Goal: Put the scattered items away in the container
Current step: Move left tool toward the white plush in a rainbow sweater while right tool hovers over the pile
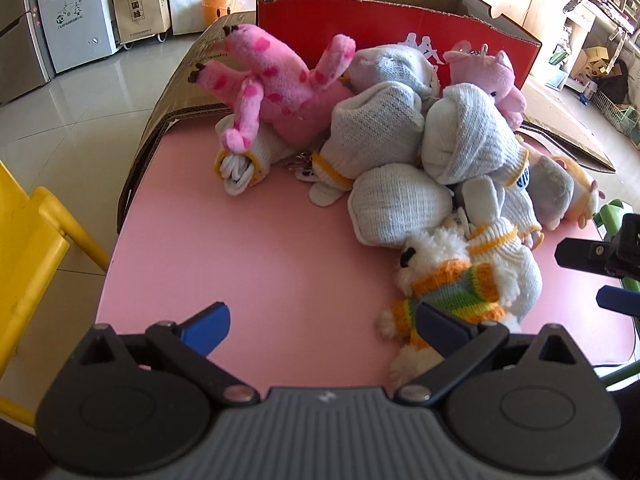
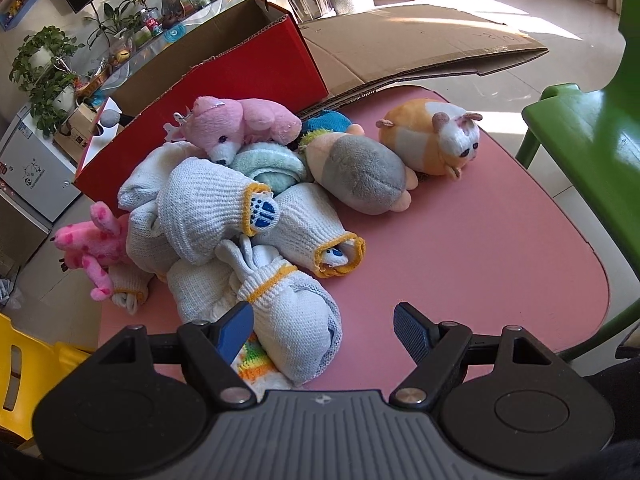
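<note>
Left gripper [image 1: 322, 330]: jaws open, empty, over pink table [image 1: 248, 248]. Right gripper [image 2: 324, 330]: jaws open, empty. Rolled gloves [image 2: 208, 216] and plush toys [image 1: 280, 80] piled beside red box [image 1: 384, 24].

Knit cotton gloves [image 2: 208, 216]; fuzzy plush toys [image 1: 280, 84]; corrugated cardboard box [image 1: 400, 36]; smooth matt table [image 1: 260, 248].

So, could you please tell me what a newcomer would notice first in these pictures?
Probably the heap of white knitted gloves and plush toys in the middle of the pink table. The spotted pink plush sprawls at the heap's far left, and the red cardboard box stands open right behind it.
</note>
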`<state>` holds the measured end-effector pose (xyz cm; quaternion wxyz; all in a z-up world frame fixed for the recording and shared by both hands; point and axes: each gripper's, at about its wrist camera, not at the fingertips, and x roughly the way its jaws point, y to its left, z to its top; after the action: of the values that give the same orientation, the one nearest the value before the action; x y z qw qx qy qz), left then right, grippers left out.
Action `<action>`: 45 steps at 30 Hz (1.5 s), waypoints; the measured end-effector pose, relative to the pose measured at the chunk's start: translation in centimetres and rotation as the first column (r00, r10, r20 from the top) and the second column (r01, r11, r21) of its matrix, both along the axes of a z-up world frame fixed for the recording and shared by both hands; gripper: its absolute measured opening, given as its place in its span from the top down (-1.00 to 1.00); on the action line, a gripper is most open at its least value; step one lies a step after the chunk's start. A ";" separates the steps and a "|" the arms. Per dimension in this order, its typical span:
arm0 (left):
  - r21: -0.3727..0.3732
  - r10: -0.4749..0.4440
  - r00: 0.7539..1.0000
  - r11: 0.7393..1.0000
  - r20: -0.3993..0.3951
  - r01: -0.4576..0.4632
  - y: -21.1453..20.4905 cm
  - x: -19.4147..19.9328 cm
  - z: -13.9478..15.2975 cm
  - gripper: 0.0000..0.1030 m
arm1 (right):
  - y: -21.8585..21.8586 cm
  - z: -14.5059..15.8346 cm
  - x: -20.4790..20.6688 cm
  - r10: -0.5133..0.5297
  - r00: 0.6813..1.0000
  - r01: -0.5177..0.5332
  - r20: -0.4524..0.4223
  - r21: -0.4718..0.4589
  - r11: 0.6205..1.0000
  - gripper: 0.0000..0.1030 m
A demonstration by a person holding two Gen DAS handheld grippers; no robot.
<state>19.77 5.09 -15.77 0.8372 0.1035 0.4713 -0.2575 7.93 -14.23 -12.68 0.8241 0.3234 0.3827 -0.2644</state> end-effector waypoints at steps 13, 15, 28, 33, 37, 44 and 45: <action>0.070 0.024 0.996 0.997 -0.088 -0.018 1.0 0.1 -2.2 -0.99 | 0.2 -1.6 -1.1 -0.035 0.998 0.038 -0.050 0.055 0.998 -0.52; 0.078 0.033 0.994 0.997 -0.103 -0.025 1.1 0.2 -2.5 -0.99 | 0.4 -1.8 -1.3 -0.031 0.998 0.034 -0.057 0.064 0.997 -0.52; 0.133 0.024 0.991 0.991 -0.135 -0.006 0.9 0.0 -3.4 -0.99 | -0.1 -2.4 -2.0 -0.058 0.997 0.063 -0.043 0.124 0.990 -0.52; 0.141 0.035 0.987 0.990 -0.159 -0.013 1.0 0.3 -4.1 -0.99 | -0.8 -2.8 -2.2 -0.092 0.995 0.096 -0.038 0.148 0.984 -0.52; 0.137 0.042 0.987 0.990 -0.156 -0.020 1.0 0.4 -4.2 -0.99 | -1.1 -3.0 -2.2 -0.113 0.993 0.115 -0.024 0.163 0.980 -0.52; 0.048 0.044 0.991 0.998 -0.127 -0.038 0.9 0.0 -2.5 -0.99 | -1.3 -3.5 -1.9 -0.135 0.991 0.128 0.017 0.217 0.968 -0.52; 0.036 0.038 0.993 0.999 -0.108 -0.035 0.8 -0.3 -2.0 -0.99 | -1.4 -3.6 -1.9 -0.145 0.989 0.136 0.026 0.224 0.965 -0.52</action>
<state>19.50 5.92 -17.76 0.8131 0.0951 0.5221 -0.2393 6.00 -15.61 -16.26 0.7698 0.4451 0.3686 -0.2709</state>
